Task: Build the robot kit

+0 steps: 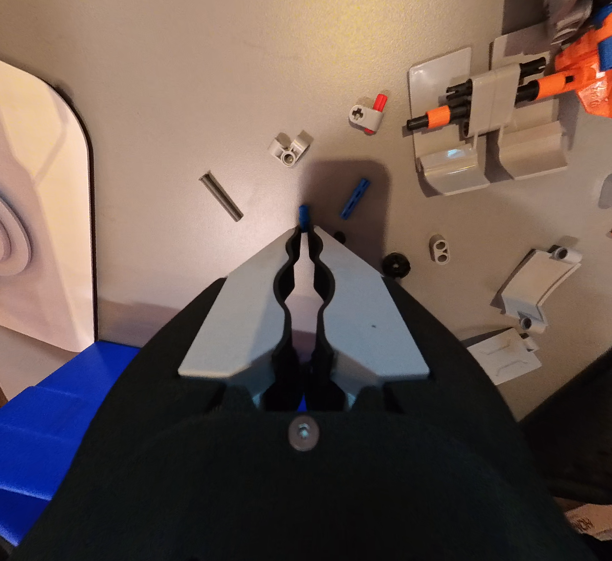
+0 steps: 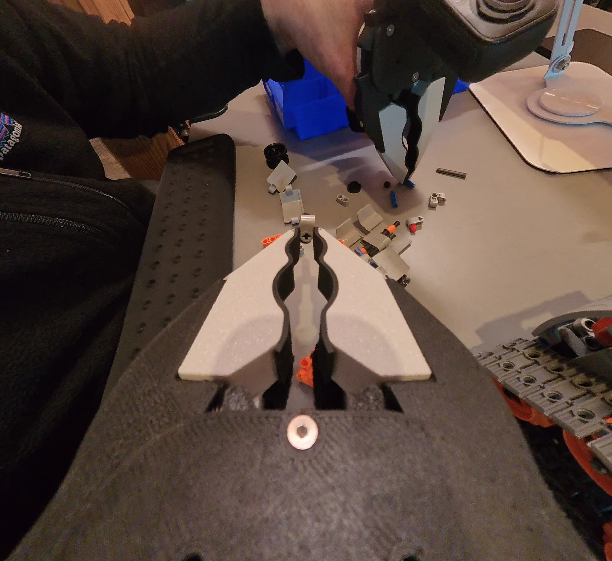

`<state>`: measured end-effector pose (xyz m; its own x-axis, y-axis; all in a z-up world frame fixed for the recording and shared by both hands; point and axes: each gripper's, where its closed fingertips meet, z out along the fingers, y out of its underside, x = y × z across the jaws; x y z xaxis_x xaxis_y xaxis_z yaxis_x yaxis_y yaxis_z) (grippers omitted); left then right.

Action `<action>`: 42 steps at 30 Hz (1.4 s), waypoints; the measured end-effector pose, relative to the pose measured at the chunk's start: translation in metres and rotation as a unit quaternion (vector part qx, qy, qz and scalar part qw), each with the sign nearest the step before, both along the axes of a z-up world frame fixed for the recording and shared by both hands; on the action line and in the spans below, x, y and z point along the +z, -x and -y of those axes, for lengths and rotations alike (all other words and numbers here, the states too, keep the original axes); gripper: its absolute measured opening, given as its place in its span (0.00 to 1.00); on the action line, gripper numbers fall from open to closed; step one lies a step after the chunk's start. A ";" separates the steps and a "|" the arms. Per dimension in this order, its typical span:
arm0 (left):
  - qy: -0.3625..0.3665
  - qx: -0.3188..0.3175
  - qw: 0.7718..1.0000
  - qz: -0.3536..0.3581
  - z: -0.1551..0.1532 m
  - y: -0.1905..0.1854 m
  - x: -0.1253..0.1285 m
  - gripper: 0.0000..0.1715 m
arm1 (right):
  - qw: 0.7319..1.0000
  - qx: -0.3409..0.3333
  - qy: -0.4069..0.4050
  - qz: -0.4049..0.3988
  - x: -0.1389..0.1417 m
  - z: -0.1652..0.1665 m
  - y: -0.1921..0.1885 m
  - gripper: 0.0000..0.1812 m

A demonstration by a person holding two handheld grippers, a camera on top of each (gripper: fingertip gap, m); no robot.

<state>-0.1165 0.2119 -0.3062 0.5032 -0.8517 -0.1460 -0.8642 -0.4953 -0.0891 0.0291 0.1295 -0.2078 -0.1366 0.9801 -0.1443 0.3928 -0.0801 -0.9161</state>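
So the left gripper (image 1: 304, 230) is pinched together on a little blue pin (image 1: 303, 214), which sticks out past the fingertips; in the right wrist view that pin looks to be right down at the grey table (image 1: 231, 48), though actual contact can't be told for sure

The right gripper (image 2: 306, 234) is clamped nearly closed on a light grey connector piece (image 2: 307, 225) with a black cross-shaped bit in it, held up above the scattered parts; something orange is glimpsed lower down between the fingers, but what it is can't be made out

Around the left tips: a second blue pin (image 1: 355, 198) is lying just beside, a dark grey axle (image 1: 221, 196) is off to the other side, and a pale grey angled connector (image 1: 290, 148) is a bit further ahead; a grey connector with a red pin (image 1: 367, 113) is beyond that; a black pulley wheel (image 1: 395, 263) and a small two-hole grey piece (image 1: 440, 249) are sat near the gripper's flank

Further out a half-built assembly of grey panels (image 1: 490, 115) with orange and black rods is seen, plus a curved grey panel (image 1: 536, 280); a blue bin (image 1: 49, 412) and a white base plate (image 1: 39, 197) are on the far side

In the right wrist view a tracked model (image 2: 546, 386) is parked close by, a black perforated board (image 2: 185, 230) borders the table, and the left tool is gripped by a hand (image 2: 314, 15) in a black sleeve
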 end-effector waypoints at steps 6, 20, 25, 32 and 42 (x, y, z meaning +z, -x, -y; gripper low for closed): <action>-0.029 -0.010 1.000 0.002 0.001 -0.005 0.004 0.00 | 1.000 -0.007 -0.001 -0.002 0.001 -0.004 -0.001 0.03; -0.106 -0.043 0.991 0.064 0.031 -0.041 0.048 0.00 | 1.000 -0.018 -0.002 -0.008 0.003 -0.011 -0.004 0.03; -0.108 -0.053 0.988 0.096 0.050 -0.058 0.047 0.00 | 0.999 -0.028 -0.002 -0.018 0.008 -0.016 -0.007 0.03; -0.092 -0.070 0.984 0.137 0.076 -0.079 0.038 0.00 | 0.999 -0.044 -0.005 -0.029 0.016 -0.024 -0.015 0.03; -0.065 -0.117 0.983 0.129 0.097 -0.111 0.013 0.00 | 0.944 -0.043 0.244 -0.218 0.075 -0.051 -0.045 0.02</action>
